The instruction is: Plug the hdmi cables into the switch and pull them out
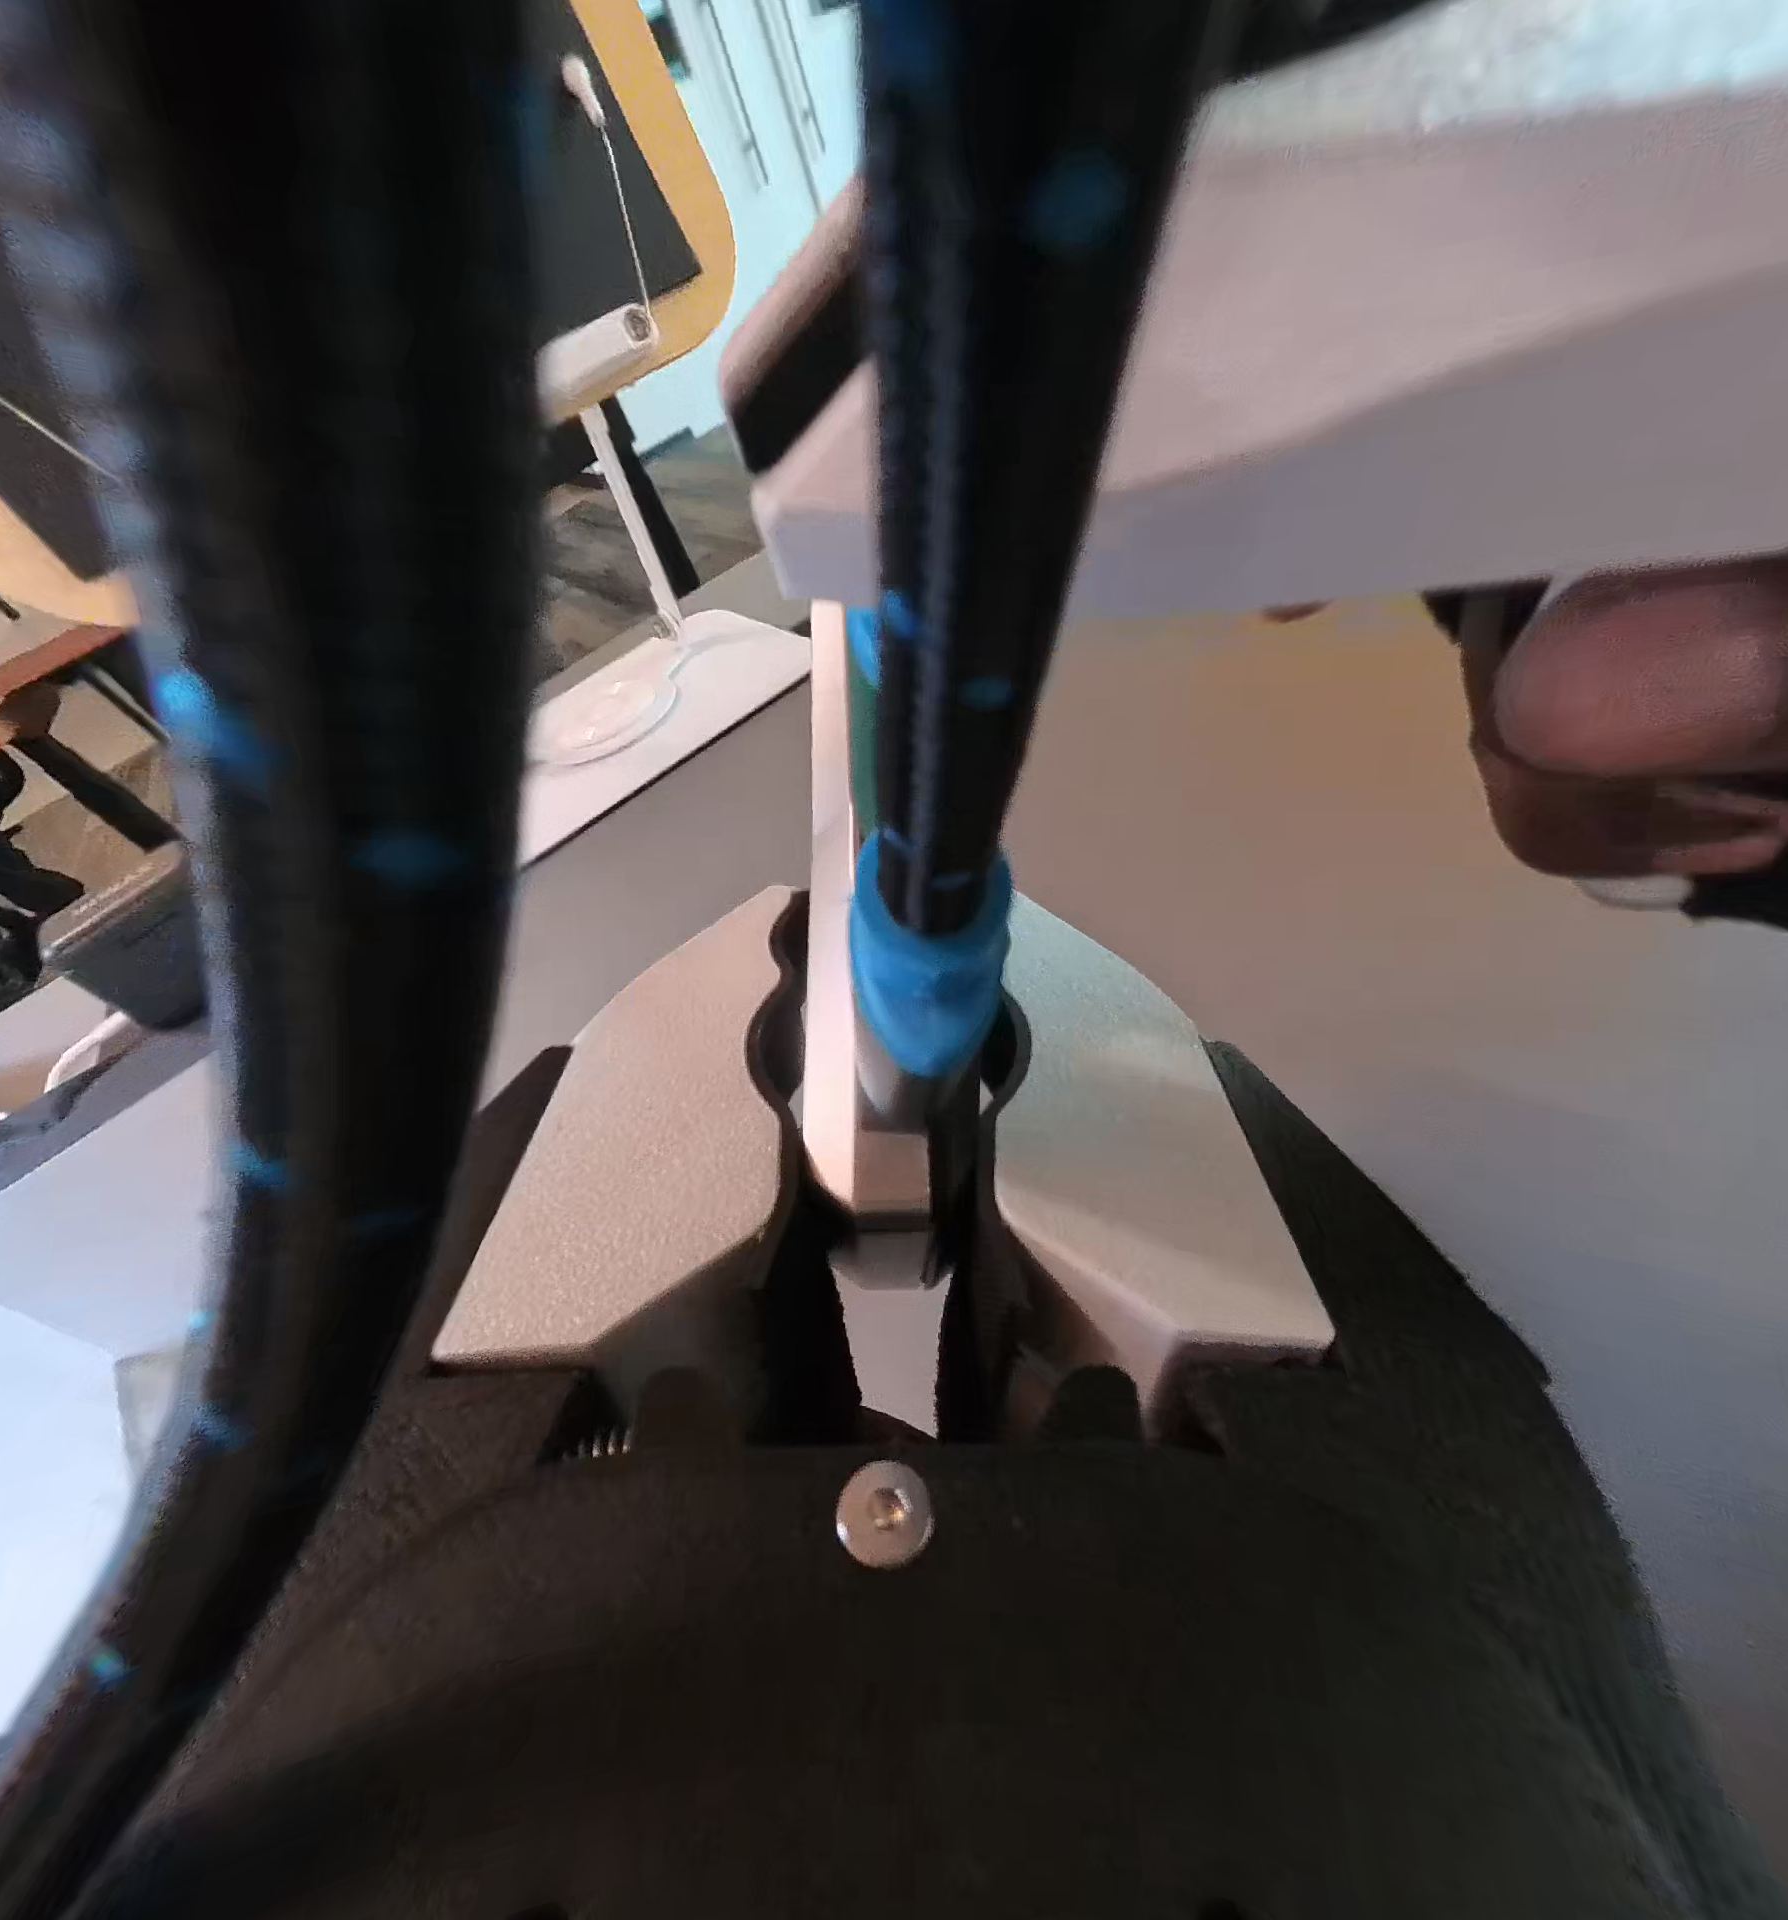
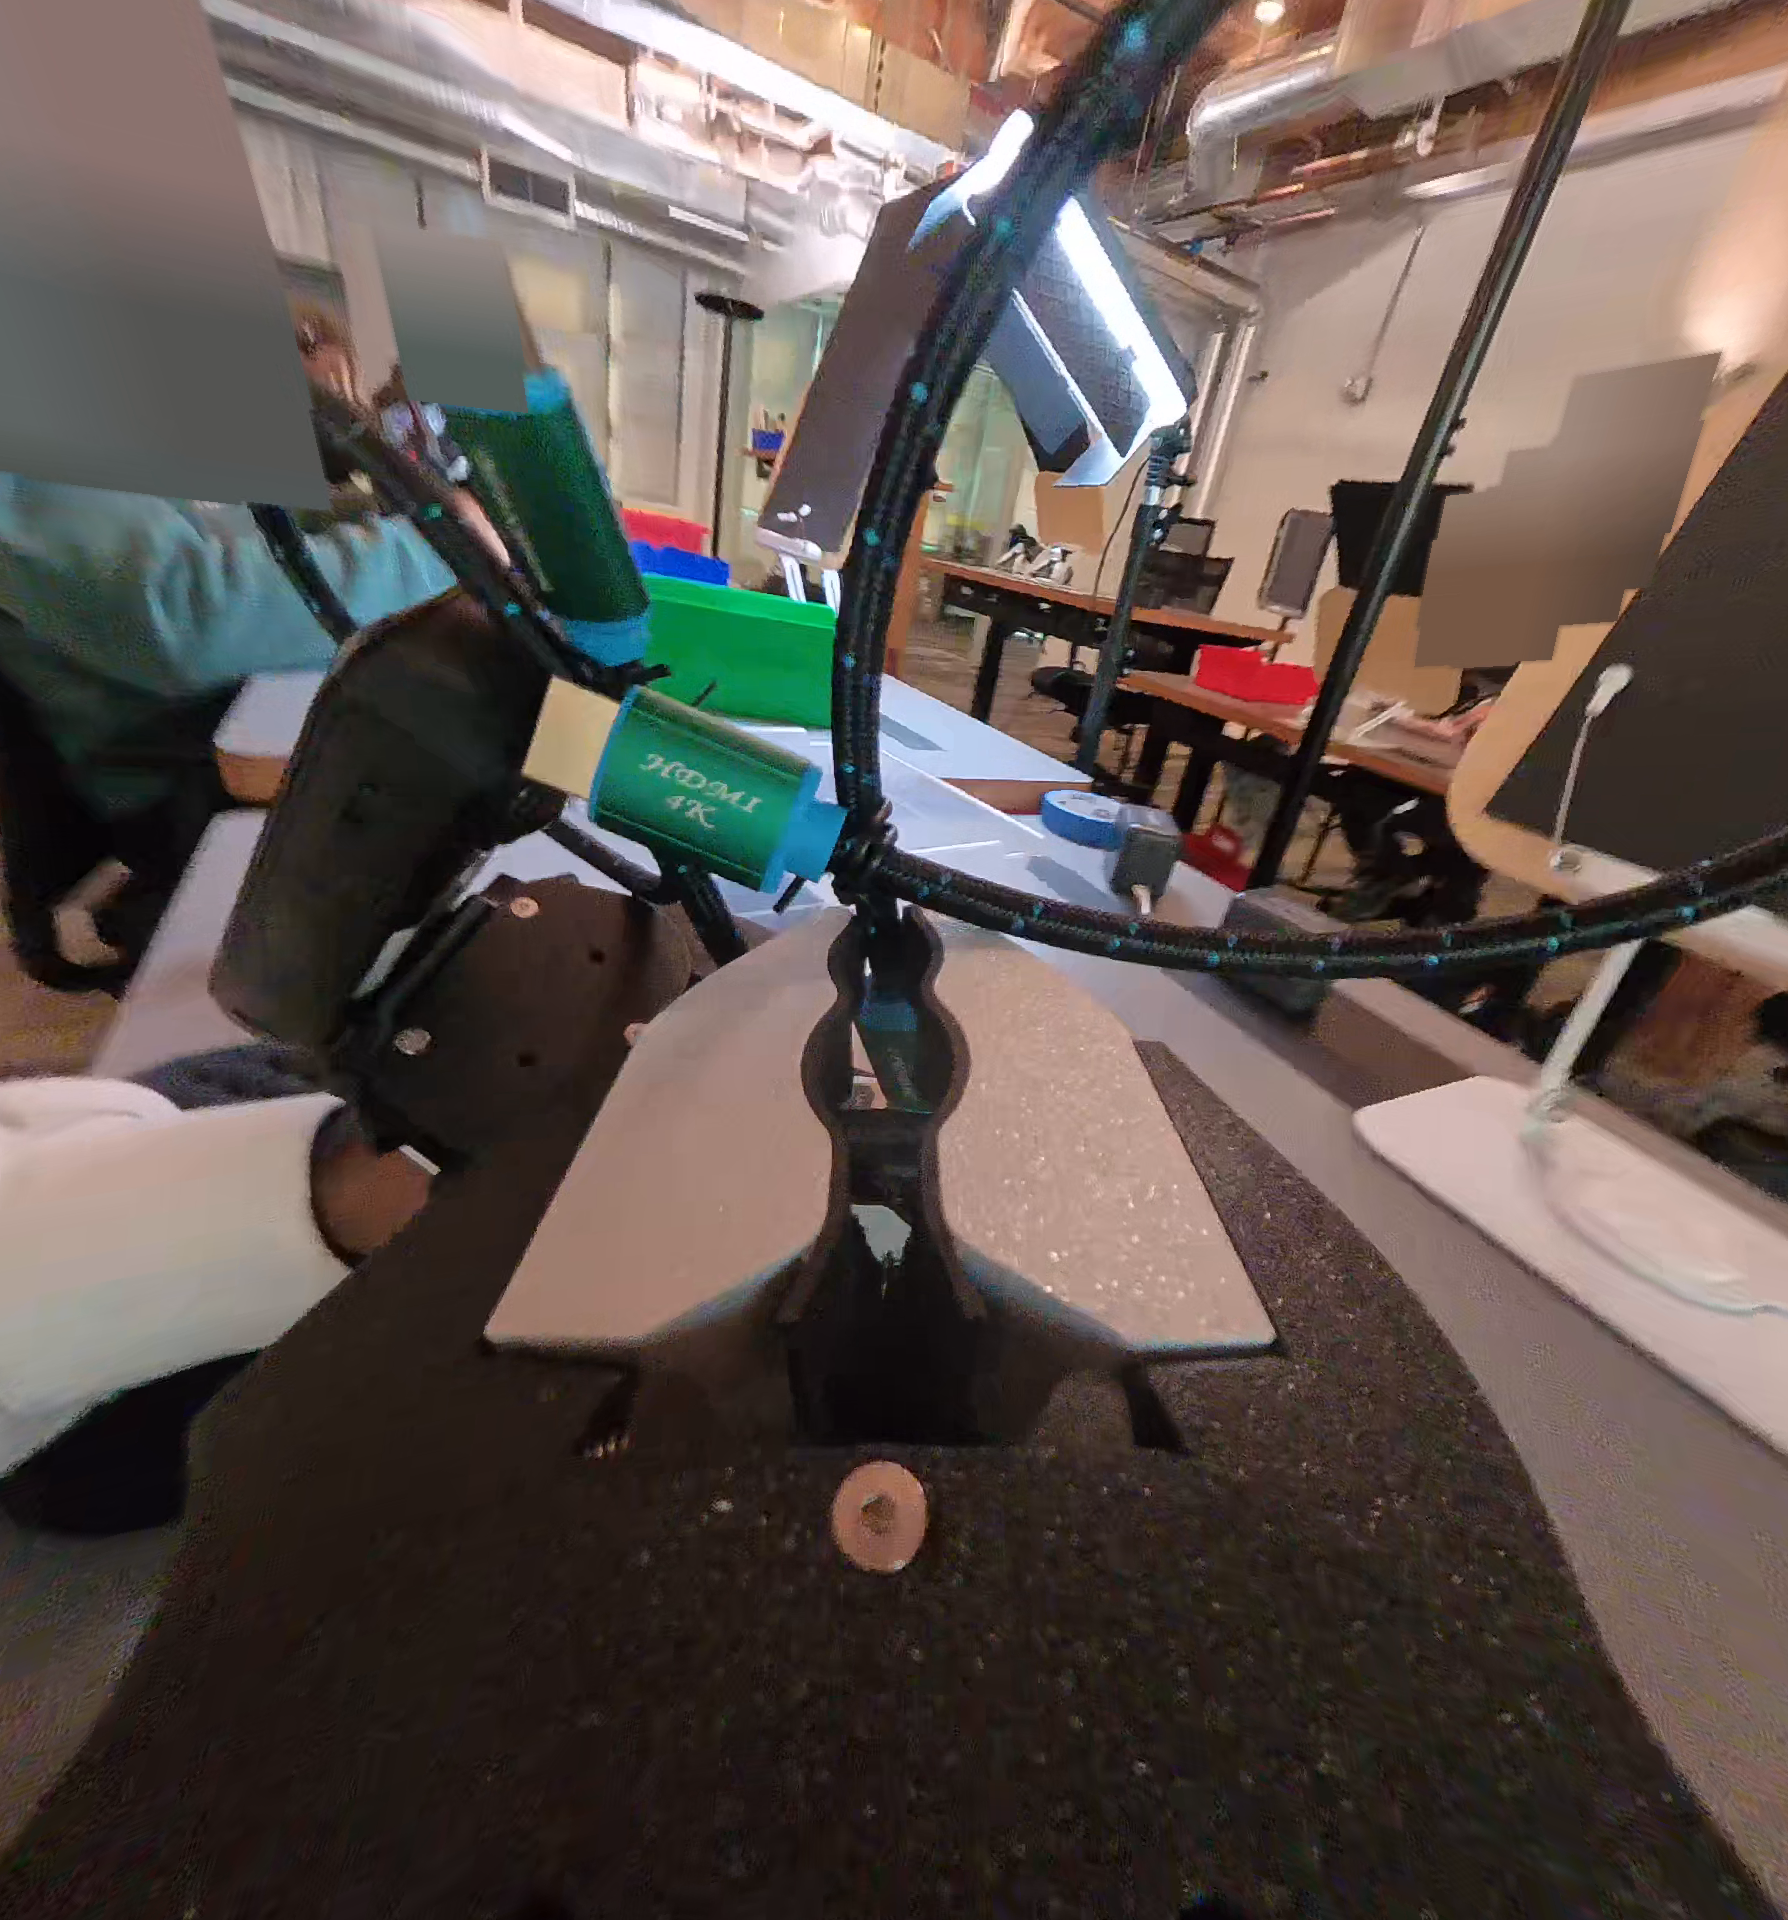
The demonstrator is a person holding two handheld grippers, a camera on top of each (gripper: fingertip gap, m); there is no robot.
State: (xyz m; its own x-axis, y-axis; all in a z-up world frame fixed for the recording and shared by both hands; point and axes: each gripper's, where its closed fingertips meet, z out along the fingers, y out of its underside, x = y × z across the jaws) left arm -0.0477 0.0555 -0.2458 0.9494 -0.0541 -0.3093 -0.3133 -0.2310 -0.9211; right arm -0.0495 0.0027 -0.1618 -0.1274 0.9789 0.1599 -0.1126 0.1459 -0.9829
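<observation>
My left gripper (image 1: 911, 935) is shut on a flat piece with blue ends, which I take for the switch (image 1: 838, 1039). It looks pale grey edge-on here and green in the right wrist view (image 2: 547, 509), where the left gripper (image 2: 422, 790) holds it up at the left. My right gripper (image 2: 885, 935) is shut on the black braided HDMI cable (image 2: 1233, 940) just behind a green plug (image 2: 703, 800). The plug's bare gold tip (image 2: 568, 727) points at the left gripper, below the switch's lower blue end. Cable loops (image 1: 350, 727) hang close to both cameras.
The right gripper's grey finger (image 1: 1389, 364) and a person's fingertip (image 1: 1648, 707) sit close at the upper right. On the grey table (image 2: 1700, 1558) stand a white lamp base (image 2: 1596, 1195), a blue tape roll (image 2: 1082, 810) and a green bin (image 2: 744, 665). A white sleeve (image 2: 90, 1247) is at the left. The tips of one gripper are about 9 cm away from the tips of the other.
</observation>
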